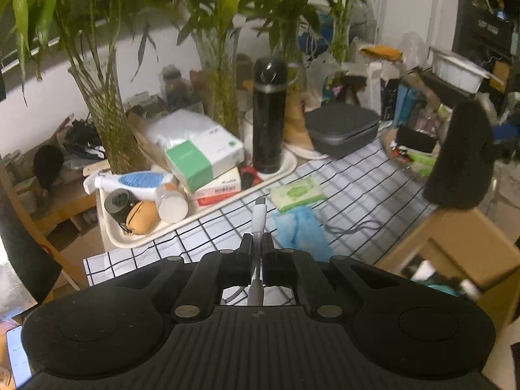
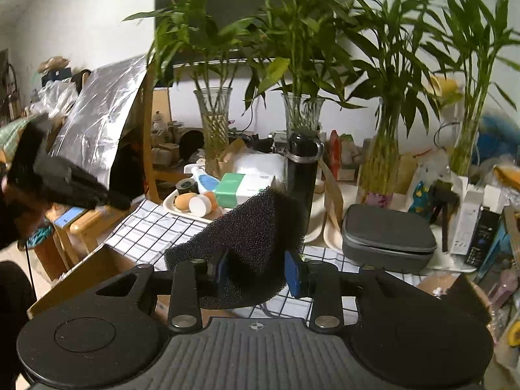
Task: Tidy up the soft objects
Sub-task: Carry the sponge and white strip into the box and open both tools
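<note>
Your right tongs (image 2: 256, 274) pinch the black coarse foam sponge (image 2: 250, 243) above the brown cardboard box (image 2: 94, 268) — down and left of it — while your left tongs (image 1: 256, 253) grip a white cable plug (image 1: 259, 216).

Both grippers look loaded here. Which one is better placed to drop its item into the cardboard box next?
Right, probably. The right gripper holds the black foam sponge beside the open cardboard box. The left gripper pinches a white cable over the checked cloth.
</note>
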`<state>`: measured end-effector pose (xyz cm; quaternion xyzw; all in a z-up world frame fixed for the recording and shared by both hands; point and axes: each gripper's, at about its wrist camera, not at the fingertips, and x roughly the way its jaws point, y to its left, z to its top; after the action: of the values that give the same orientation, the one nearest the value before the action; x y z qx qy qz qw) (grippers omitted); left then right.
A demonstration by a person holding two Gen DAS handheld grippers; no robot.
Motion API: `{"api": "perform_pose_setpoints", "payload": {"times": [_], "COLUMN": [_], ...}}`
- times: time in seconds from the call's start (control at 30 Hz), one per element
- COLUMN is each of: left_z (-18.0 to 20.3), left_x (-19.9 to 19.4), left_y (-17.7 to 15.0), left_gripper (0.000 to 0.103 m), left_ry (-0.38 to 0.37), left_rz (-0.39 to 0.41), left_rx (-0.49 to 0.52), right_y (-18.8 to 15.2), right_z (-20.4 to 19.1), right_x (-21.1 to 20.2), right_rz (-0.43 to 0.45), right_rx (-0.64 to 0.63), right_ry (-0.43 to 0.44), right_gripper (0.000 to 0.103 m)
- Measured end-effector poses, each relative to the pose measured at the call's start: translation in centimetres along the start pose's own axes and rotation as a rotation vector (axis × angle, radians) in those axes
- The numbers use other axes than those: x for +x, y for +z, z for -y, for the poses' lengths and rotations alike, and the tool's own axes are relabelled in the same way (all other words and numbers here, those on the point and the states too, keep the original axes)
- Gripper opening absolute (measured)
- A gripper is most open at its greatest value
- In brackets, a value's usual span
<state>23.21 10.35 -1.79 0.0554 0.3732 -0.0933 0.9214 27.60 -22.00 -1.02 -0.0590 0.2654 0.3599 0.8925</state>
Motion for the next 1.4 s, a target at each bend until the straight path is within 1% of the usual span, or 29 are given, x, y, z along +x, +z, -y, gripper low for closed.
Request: {"api": "perform_pose_setpoints", "payload": {"times": [0.23, 0.4, 0.5, 0.6, 0.67, 0.7, 0.73, 0.77, 0.8, 0.83, 1.0, 1.1, 1.17, 1.33, 1.4], "left_z": [2.9, 4.3, 4.7, 5.0, 5.1, 5.2, 5.3, 5.5, 5.7, 5.8, 6.3, 6.4, 6.6, 6.9, 7.1], "left_x": [-4.2, -6.2, -6.9, -7.3, -7.3, -7.3, -7.3, -7.5, -7.6, -7.6, -7.6, -7.4, -7.3, -6.8, -6.5], "left_y": [0.4, 0.3, 0.0, -0.3, -0.4, -0.5, -0.5, -0.6, -0.7, -0.8, -1.3, -1.4, -1.5, -1.7, -1.8], "left_gripper": [0.006, 0.006, 0.006, 0.006, 0.006, 0.006, 0.006, 0.006, 0.006, 0.006, 0.006, 0.006, 0.006, 0.006, 0.006], "left_ry": [-0.015, -0.055, -0.074, -0.074, -0.088, -0.092, -0.089, -0.086, -0.086, -0.091, -0.116, -0.144, -0.134, -0.146, -0.148], "left_rz": [0.025, 0.040, 0.040, 0.034, 0.026, 0.023, 0.021, 0.021, 0.020, 0.017, -0.005, -0.016, -0.022, -0.048, -0.071], "left_rx": [-0.010, -0.033, -0.053, -0.081, -0.112, -0.123, -0.130, -0.133, -0.141, -0.152, -0.185, -0.220, -0.224, -0.249, -0.258], "right_y": [-1.3, -2.1, -2.3, -2.4, -2.4, -2.4, -2.6, -2.7, -2.9, -3.2, -4.6, -5.2, -5.4, -5.2, -5.0], "right_z": [-2.3, -3.3, -3.4, -3.4, -3.2, -3.1, -3.0, -3.0, -3.0, -2.9, -3.1, -3.3, -3.4, -3.6, -3.6], "right_x": [-2.1, -3.4, -4.2, -4.8, -4.6, -4.3, -4.0, -3.9, -3.8, -3.8, -4.5, -5.0, -5.5, -6.5, -6.9], "right_rz": [-0.019, -0.037, -0.044, -0.070, -0.111, -0.142, -0.164, -0.173, -0.176, -0.174, -0.171, -0.176, -0.168, -0.144, -0.136], "right_rx": [-0.065, -0.098, -0.100, -0.097, -0.086, -0.075, -0.069, -0.065, -0.060, -0.057, -0.043, -0.049, -0.048, -0.053, -0.053], "right_ry": [0.011, 0.041, 0.071, 0.125, 0.169, 0.195, 0.213, 0.207, 0.191, 0.170, 0.139, 0.121, 0.116, 0.108, 0.108], "right_gripper": [0.039, 0.039, 0.039, 0.039, 0.042, 0.043, 0.054, 0.064, 0.083, 0.091, 0.098, 0.098, 0.098, 0.098, 0.098]}}
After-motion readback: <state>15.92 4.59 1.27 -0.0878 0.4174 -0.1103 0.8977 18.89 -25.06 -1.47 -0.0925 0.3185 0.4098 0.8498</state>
